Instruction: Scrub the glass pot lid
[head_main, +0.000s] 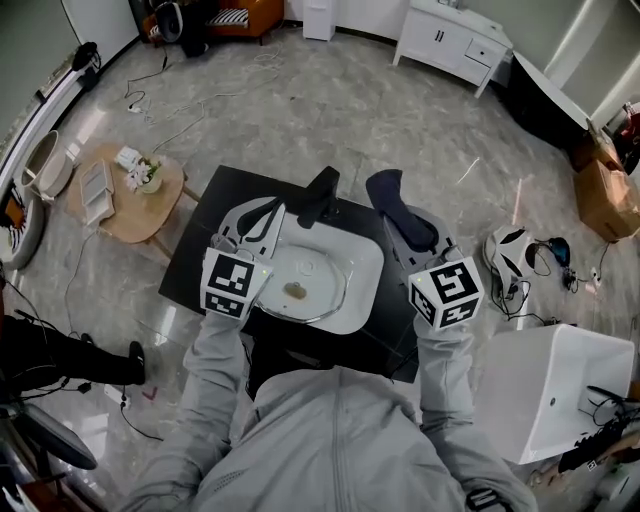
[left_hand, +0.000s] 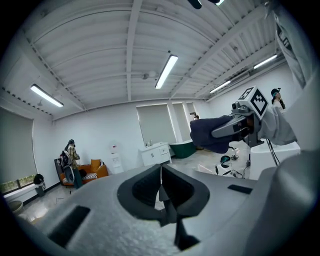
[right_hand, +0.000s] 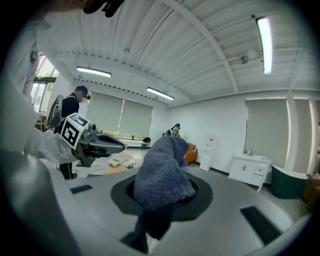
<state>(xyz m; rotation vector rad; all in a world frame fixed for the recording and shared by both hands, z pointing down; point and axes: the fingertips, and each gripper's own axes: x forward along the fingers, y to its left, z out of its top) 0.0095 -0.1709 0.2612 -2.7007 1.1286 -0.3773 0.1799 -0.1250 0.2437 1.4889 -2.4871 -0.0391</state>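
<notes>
The glass pot lid (head_main: 322, 272) lies flat in the white basin (head_main: 362, 262) on a black table (head_main: 195, 262); a brown smear (head_main: 295, 290) marks the glass. My left gripper (head_main: 270, 214) is raised over the basin's left rim, apart from the lid. In the left gripper view this gripper (left_hand: 161, 192) has its jaws closed together with nothing between them. My right gripper (head_main: 406, 236) hovers over the basin's right side, shut on a dark blue cloth (head_main: 398, 208). The cloth (right_hand: 164, 172) bulges out of that gripper (right_hand: 161, 202) in the right gripper view.
A black faucet (head_main: 320, 194) stands at the basin's far edge, between the two grippers. A round wooden side table (head_main: 128, 200) sits to the left, a white box (head_main: 555, 392) to the right. Cables and headphones (head_main: 508, 252) lie on the floor.
</notes>
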